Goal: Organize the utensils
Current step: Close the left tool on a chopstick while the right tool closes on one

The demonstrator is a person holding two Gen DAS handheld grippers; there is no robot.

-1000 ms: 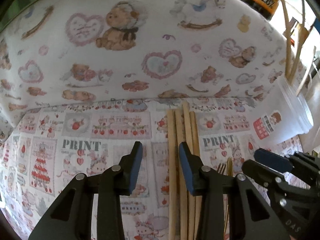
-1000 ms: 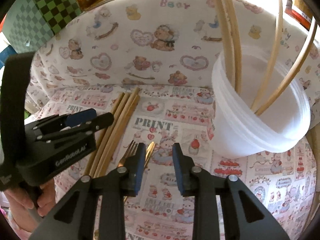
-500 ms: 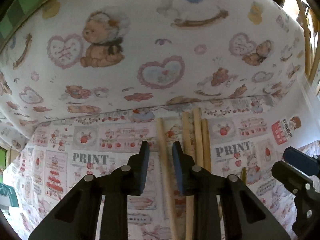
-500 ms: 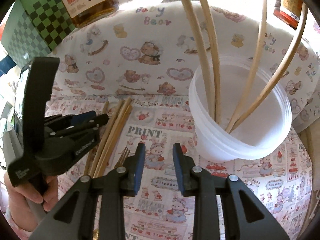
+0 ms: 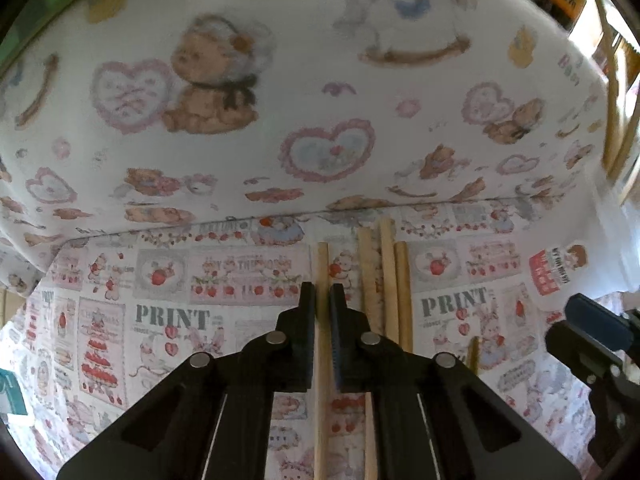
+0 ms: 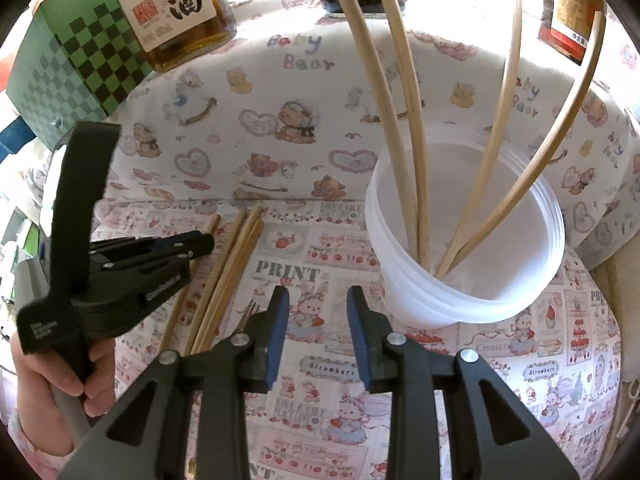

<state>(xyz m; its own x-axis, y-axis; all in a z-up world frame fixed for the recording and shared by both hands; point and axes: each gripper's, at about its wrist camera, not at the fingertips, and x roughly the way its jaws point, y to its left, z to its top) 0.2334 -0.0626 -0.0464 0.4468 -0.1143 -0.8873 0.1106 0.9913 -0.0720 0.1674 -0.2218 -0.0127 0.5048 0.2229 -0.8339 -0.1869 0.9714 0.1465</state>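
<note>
While left gripper (image 5: 322, 300) fingers pinch one chopstick (image 5: 321, 256), right gripper (image 6: 318, 300) fingers stand apart, empty

Chopstick (image 5: 321, 264) lower end hidden behind fingers (image 5: 306, 332). Bottles (image 6: 180, 8) cut off at top edge. Fork (image 6: 248, 314) mostly hidden.

both wrist views look steeply down, close, sharing the loose chopsticks (image 5: 386, 280) (image 6: 236, 256).

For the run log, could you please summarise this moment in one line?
left gripper: shut on single wooden chopstick | right gripper: open, empty | white plastic tub: four chopsticks
</note>
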